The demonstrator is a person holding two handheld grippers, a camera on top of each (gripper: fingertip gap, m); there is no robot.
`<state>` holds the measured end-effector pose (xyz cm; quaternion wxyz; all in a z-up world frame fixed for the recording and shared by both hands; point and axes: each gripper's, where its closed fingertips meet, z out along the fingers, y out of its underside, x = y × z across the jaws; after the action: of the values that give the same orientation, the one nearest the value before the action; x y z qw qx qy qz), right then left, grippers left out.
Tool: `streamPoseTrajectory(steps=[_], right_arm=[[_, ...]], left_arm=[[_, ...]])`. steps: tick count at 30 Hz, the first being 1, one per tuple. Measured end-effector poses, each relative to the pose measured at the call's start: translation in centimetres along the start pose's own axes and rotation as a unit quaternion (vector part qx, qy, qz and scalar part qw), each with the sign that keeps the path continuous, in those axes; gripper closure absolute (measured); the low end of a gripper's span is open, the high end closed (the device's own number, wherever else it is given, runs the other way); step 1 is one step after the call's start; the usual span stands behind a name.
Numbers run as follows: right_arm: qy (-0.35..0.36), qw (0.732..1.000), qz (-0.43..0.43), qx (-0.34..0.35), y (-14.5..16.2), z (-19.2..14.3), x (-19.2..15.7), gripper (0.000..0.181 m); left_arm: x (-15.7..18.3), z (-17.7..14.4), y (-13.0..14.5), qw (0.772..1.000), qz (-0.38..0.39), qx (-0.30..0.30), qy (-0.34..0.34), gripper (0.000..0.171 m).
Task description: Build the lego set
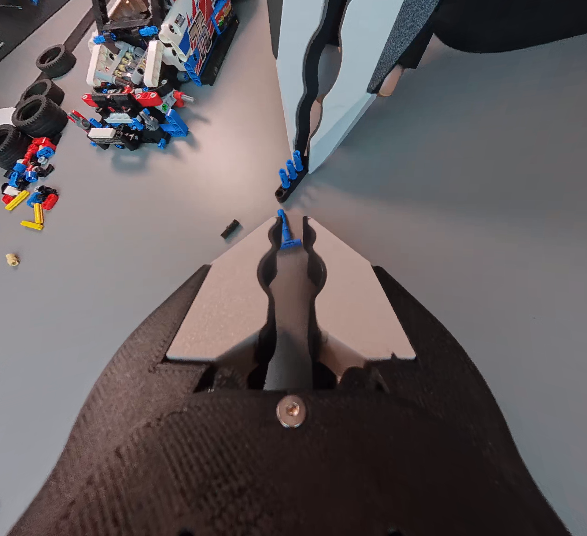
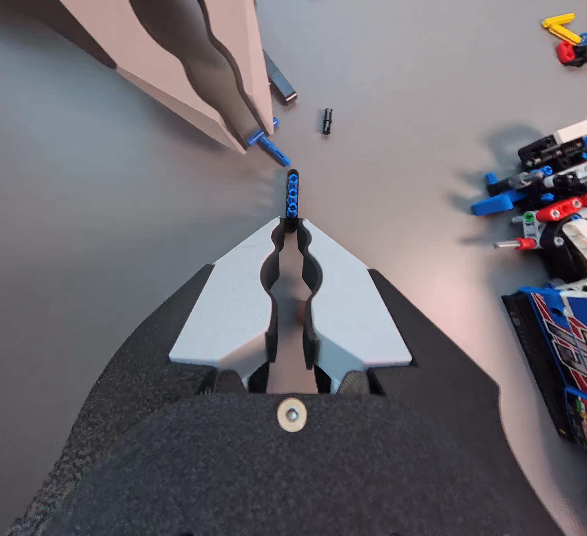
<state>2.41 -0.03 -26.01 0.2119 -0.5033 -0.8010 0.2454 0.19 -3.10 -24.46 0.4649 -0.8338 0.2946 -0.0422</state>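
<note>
Both cams sit right on the grippers, looking forward along the jaws and angled down at the smooth grey tabletop [image 1: 444,235], pretty close up. The left wrist view faces toward the blue, white and red brick-built car model [image 1: 178,28] at its upper left. The right wrist view points roughly the opposite way, so that same car [image 2: 549,362] lands on its right edge. They overlap in the middle: each sees the other gripper, the short black beam studded with blue pins [image 1: 290,179], and a small black connector peg [image 1: 231,228].
</note>
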Motion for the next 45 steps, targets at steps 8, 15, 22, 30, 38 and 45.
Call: streamPoseTrajectory(steps=[8,15,22,30,38,45], right_arm=[[-0.001,0.998,0.059,-0.010,0.7,-0.5,0.6,0.174],[-0.054,0.998,0.025,-0.009,0.0,-0.4,-2.5,0.167],[-0.150,0.986,-0.022,0.074,-2.5,-1.6,-5.9,0.166],[-0.051,0.995,-0.022,0.082,-0.7,-2.6,-0.1,0.155],[-0.029,0.996,-0.066,0.059,-0.8,-0.3,0.5,0.145],[-0.009,0.995,-0.087,0.038,-0.8,0.4,-0.1,0.170]], left_arm=[[0.2,0.3,0.2,1.000,0.001,-0.007,0.004,0.161],[0.8,0.4,0.4,1.000,0.004,-0.016,0.016,0.157],[1.3,0.4,0.4,0.999,0.001,-0.017,0.030,0.149],[1.8,0.6,0.2,0.998,-0.027,-0.022,0.047,0.140],[2.3,2.6,-1.1,0.998,-0.031,-0.034,0.052,0.143],[1.5,2.7,-0.6,0.999,0.000,-0.046,0.017,0.154]])
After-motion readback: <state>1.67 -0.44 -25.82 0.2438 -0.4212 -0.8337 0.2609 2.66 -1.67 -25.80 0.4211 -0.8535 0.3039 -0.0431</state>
